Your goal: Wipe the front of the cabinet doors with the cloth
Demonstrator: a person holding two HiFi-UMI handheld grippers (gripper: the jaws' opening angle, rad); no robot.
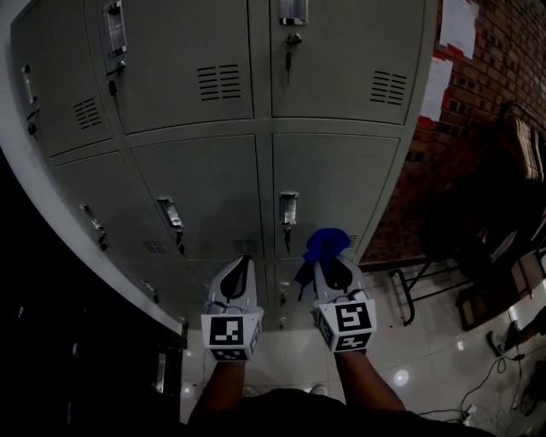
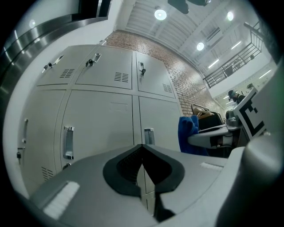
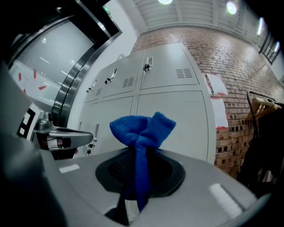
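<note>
The cloth [image 3: 142, 131] is shown as a bright blue, nubby towel, bunched into a knot-like tuft above the jaws of the right gripper [image 3: 138, 153], with one tail hanging down between them. The jaws are clenched on it. The cloth is held in front of the grey metal doors [image 1: 213, 188] of the cabinet, at the level of the lower row. Contact with the doors cannot be made out. The left gripper [image 2: 142, 147] is seen just beside it, with jaws pressed together on nothing. Each door is fitted with a metal latch [image 1: 288, 207] and vent slots [image 1: 219, 82]. Black-and-white square markers [image 1: 227, 331] are carried on the grippers. White papers [image 1: 459, 26] are fixed to the brick wall [image 1: 503, 60]; their print is too small to be read.
</note>
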